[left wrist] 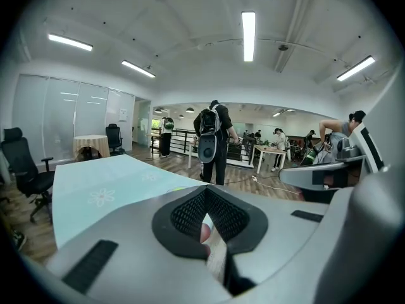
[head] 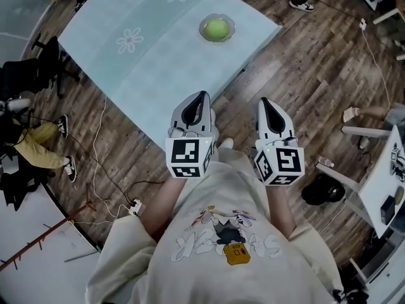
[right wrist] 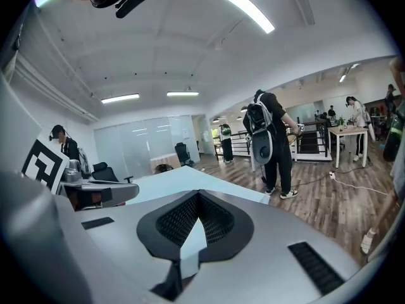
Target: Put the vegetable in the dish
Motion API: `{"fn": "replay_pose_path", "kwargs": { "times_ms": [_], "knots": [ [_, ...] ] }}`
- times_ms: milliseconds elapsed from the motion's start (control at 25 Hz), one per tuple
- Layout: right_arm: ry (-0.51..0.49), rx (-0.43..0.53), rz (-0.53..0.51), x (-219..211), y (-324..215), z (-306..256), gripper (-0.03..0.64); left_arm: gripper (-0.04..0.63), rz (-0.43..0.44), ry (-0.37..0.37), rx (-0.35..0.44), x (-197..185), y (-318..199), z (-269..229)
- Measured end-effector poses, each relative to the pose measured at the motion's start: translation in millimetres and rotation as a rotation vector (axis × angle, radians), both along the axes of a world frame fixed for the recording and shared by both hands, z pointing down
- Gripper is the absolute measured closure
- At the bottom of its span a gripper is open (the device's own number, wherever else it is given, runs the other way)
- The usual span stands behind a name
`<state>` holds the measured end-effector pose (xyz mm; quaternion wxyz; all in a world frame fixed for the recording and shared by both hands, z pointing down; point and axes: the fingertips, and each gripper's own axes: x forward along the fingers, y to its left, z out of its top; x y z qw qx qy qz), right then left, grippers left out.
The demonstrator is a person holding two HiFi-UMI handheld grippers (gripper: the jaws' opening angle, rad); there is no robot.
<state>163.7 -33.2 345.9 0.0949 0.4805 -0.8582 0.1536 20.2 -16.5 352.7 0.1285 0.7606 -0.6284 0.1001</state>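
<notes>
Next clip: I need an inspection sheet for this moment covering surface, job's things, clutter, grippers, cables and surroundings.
Surface: pale blue table with flower prints.
Job's things: green vegetable already lies in the dish, toward the table's far end.
Clutter: nothing seen on the table.
Grippers: left gripper and right gripper are both shut and empty, held short of the table near the person's body.
Cables: thin cable trails over the floor by a power strip.
Surroundings: wooden floor, office chair, person with a backpack standing beyond the table.

Round green vegetable (head: 217, 29) sits in an apparently glass dish (head: 231, 23).
</notes>
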Motion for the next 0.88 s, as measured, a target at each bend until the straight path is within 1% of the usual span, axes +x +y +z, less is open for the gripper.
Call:
{"fn": "replay_pose_path", "kwargs": {
  "times_ms": [120, 320, 560, 680, 880],
  "knots": [
    [-0.017, -0.001, 0.007, -1.1, 10.4, -3.6, 0.595, 0.588, 0.018, 0.001, 0.002, 1.7, 12.7, -7.6],
    [-0.037, 0.002, 0.016, -10.1, 20.9, -14.0, 0.595, 0.588, 0.020, 0.008, 0.010, -3.2, 26.3, -19.6],
    [-0.005, 0.040, 0.042, -21.5, 27.1, -27.6, 0.595, 0.588, 0.068, 0.003, 0.020, 2.1, 33.5, -28.0],
    [-0.005, 0.043, 0.041, -34.2, 31.2, -30.2, 0.595, 0.588, 0.082, 0.002, 0.028, -4.2, 40.1, -31.8],
    [-0.002, 0.043, 0.037, -52.6, 35.4, -31.9, 0.595, 0.588, 0.094, 0.007, 0.016, -17.8, 49.5, -30.2]
  ]
}}
